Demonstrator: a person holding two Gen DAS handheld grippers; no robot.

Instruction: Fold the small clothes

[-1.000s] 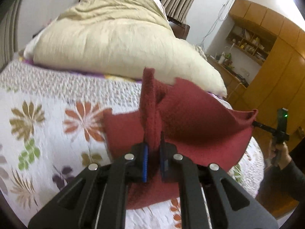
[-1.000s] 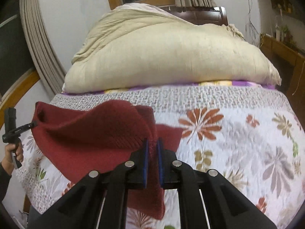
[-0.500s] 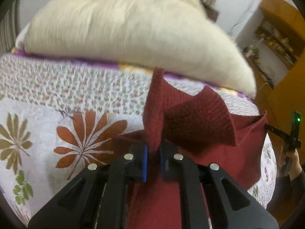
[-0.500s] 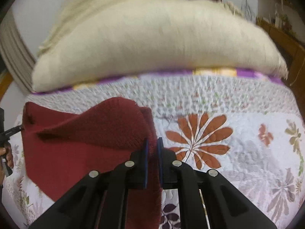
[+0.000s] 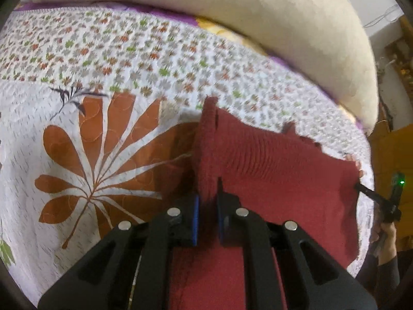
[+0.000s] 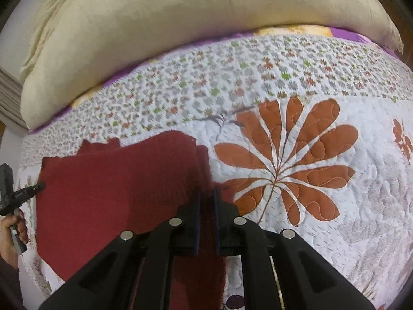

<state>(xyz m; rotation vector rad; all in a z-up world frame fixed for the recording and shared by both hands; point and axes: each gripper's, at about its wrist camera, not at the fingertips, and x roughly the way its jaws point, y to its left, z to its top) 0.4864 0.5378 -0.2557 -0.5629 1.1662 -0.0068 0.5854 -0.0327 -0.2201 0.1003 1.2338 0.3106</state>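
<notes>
A dark red knitted garment (image 5: 284,180) lies stretched across the flowered quilt (image 5: 77,82), held by two corners of one edge. My left gripper (image 5: 207,197) is shut on the left corner, whose fabric bunches up between the blue pads. At the far right, my right gripper (image 5: 358,186) pinches the other corner, with a hand below it. In the right wrist view the garment (image 6: 116,188) spreads leftward from my right gripper (image 6: 206,201), which is shut on its corner. The left gripper (image 6: 40,186) holds the far left corner there.
A bulky cream duvet (image 6: 180,25) is heaped along the back of the bed, behind the quilt (image 6: 335,206). Wooden furniture (image 5: 395,149) stands past the bed's right edge. A curtain (image 6: 7,98) hangs at the left. The quilt's big orange flower lies beside the garment.
Both grippers have gone forward and down towards the quilt. The garment edge that hung raised in the air now lies low and nearly flat over the rest of the cloth.
</notes>
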